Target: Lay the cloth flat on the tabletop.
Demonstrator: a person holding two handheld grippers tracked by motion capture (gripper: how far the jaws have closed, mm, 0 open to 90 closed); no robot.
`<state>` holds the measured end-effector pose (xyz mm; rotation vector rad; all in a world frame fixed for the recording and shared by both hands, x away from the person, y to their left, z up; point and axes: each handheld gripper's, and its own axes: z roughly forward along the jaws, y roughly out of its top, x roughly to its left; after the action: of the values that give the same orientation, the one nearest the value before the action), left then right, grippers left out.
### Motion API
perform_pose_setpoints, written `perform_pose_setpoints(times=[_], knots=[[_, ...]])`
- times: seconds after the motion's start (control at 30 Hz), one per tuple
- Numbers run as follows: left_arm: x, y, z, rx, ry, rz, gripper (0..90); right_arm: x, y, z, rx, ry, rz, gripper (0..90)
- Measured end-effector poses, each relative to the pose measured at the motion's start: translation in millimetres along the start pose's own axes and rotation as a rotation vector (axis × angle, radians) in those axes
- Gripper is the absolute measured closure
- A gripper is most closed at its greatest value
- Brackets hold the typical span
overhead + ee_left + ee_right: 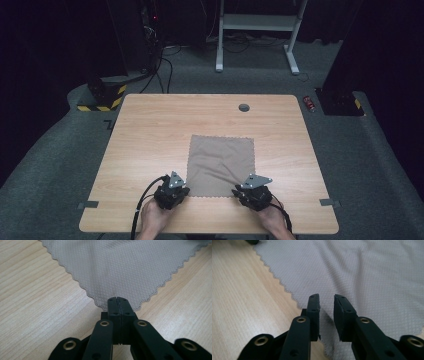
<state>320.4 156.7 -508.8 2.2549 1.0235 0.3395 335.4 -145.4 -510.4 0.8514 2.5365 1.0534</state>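
the cloth lies flat at the near middle of the table, unfolded: left gripper pressed together, seemingly pinching its near-left corner, right gripper spread over the near-right corner.

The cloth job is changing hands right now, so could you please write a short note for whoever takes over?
Left gripper: jaws shut at the near left corner of the cloth; whether it has the fabric pinched I cannot tell.
Right gripper: jaws a little apart over the near right corner, gripping nothing.
Cloth: spread almost flat on the table, one crease towards the right gripper.
Done: both grippers set at the near corners.
Left: probably close the right gripper, then lift or fold.
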Motion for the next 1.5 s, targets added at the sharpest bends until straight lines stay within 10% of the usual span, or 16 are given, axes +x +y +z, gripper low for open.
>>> perform_pose_setpoints(times=[0.33, 0.53, 0.8, 1.07, 1.23, 1.5], knots=[[-0.2, -0.4, -5.0, 0.044, -0.017, 0.018, 90.0, -29.2, -1.8, -11.3, -0.031, -0.078, 0.096, 67.0], [2.3, -2.7, -9.4, 0.066, -0.026, 0.003, 85.2, -42.9, -3.8, -1.5, 0.050, -0.111, 0.100, 67.1], [28.1, 24.6, 11.3, -0.064, 0.035, -0.108, 52.9, -41.6, -4.9, 0.1, 0.050, -0.116, 0.098, 66.3], [52.3, 57.4, 37.6, -0.119, 0.117, -0.152, 53.0, -34.9, 1.9, 10.4, 0.031, -0.099, 0.102, 64.3], [70.3, 62.3, 56.0, -0.051, 0.189, -0.143, 54.8, -35.4, -0.4, 9.6, 0.025, -0.102, 0.094, 63.4], [80.6, 60.2, 56.5, -0.070, 0.193, -0.175, 53.3, -35.9, -3.1, 6.7, 0.027, -0.094, 0.082, 62.2]])
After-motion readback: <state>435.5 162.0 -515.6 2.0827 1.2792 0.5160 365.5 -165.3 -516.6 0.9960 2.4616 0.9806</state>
